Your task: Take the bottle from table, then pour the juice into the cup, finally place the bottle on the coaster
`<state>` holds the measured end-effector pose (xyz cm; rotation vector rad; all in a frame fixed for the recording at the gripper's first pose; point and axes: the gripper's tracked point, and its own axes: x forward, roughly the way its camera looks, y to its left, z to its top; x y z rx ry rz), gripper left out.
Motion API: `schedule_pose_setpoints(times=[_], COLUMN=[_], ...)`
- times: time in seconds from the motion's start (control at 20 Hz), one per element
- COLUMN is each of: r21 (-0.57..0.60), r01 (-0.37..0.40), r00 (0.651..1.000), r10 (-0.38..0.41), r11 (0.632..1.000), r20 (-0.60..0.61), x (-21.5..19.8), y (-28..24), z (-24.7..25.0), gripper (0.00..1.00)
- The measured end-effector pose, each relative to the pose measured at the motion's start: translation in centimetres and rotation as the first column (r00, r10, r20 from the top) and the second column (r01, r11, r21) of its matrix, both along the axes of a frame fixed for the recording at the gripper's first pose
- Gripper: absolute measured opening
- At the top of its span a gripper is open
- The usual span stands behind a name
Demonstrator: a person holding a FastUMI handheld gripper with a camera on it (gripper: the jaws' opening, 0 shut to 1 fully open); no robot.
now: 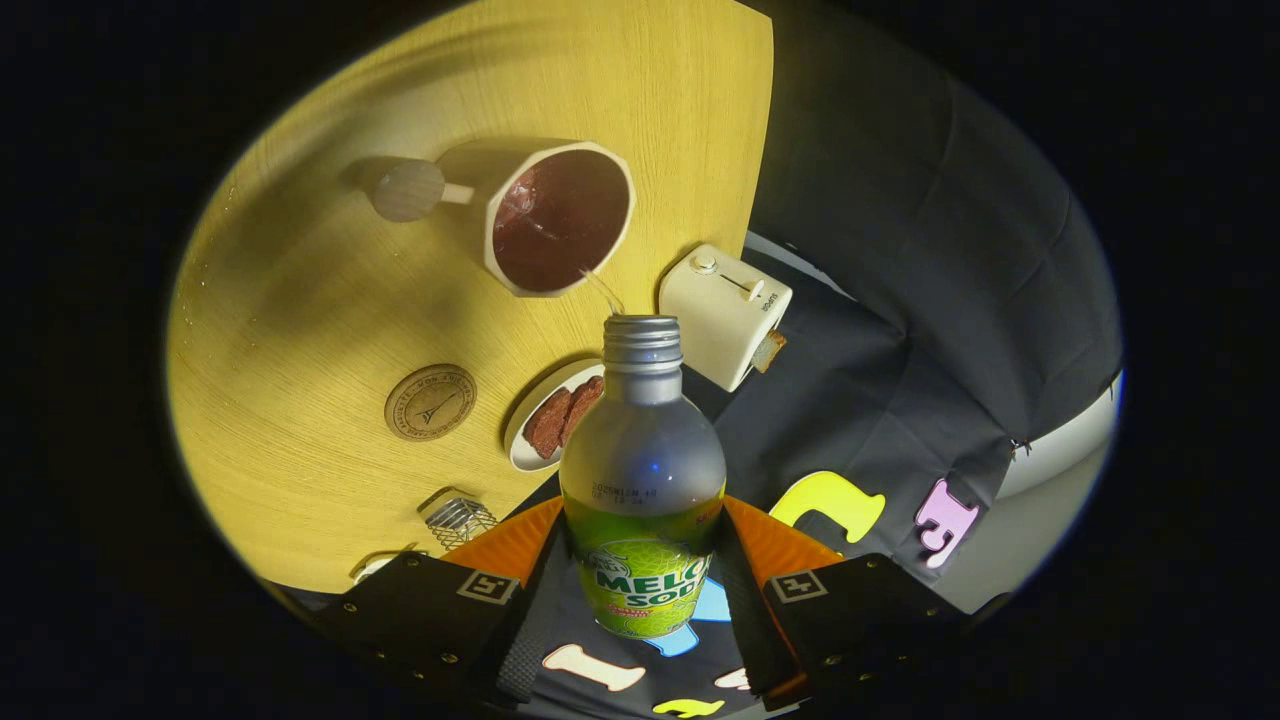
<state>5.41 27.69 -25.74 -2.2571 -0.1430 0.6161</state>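
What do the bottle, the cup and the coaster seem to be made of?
Bottle, held between the gripper fingers: probably metal, matte silver neck with threaded mouth, printed label.
Cup: looks ceramic, pale faceted rim, glossy dark inside; the handle knob seems wooden.
Coaster: apparently wood or cork, a round brown disc with stamped design.

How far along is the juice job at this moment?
Done: the bottle is off the table, clamped between the gripper fingers. In hand: it is tilted toward the cup, a thin stream running from its open mouth; the cup holds dark liquid. Left: setting the bottle on the coaster, which lies bare.
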Motion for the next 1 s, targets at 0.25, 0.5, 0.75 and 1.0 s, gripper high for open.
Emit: schedule_pose_setpoints(times=[0.25,0.5,0.75,1.0], r21=[-0.019,-0.035,-0.048,-0.052], r01=[-0.005,-0.015,-0.021,-0.018], r00=[1.000,1.000,1.000,1.000], r10=[0.005,0.015,0.021,0.019], r11=[1.000,0.999,0.999,0.998], r20=[0.007,0.013,0.012,0.009], x=[0.02,0.01,-0.02,0.13], y=[0.06,0.45,0.86,0.82], z=[-0.08,-0.28,-0.59,-0.87], gripper=[0.76,0.76,0.76,0.76])
